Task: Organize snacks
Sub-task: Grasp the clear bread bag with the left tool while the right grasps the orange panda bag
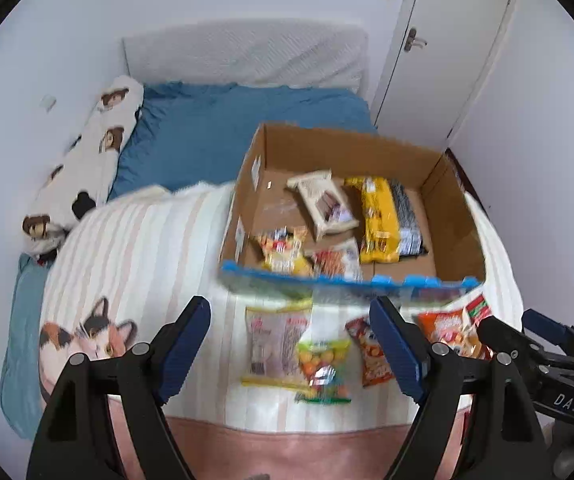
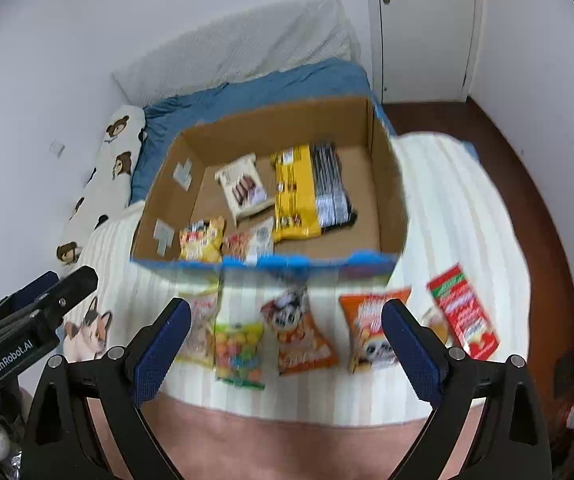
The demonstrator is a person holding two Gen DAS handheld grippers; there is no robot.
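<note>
An open cardboard box (image 1: 247, 184) (image 2: 387, 184) sits on the bed and holds several snack packs, among them a yellow pack (image 1: 379, 220) (image 2: 293, 196). Loose snacks lie in a row in front of it: a colourful candy bag (image 1: 323, 364) (image 2: 239, 352), a pale bag (image 1: 271, 340), an orange bag (image 2: 305, 340), another orange bag (image 2: 371, 328) and a red pack (image 2: 463, 312). My left gripper (image 1: 291, 348) is open and empty above the candy bag. My right gripper (image 2: 287, 344) is open and empty above the orange bags.
The bed has a striped white blanket (image 1: 147, 248) with a cat print, a blue sheet (image 1: 215, 128) and a bear-print pillow (image 1: 87, 164) by the left wall. A white door (image 1: 439, 40) stands at the back right. Dark floor (image 2: 507, 152) lies right of the bed.
</note>
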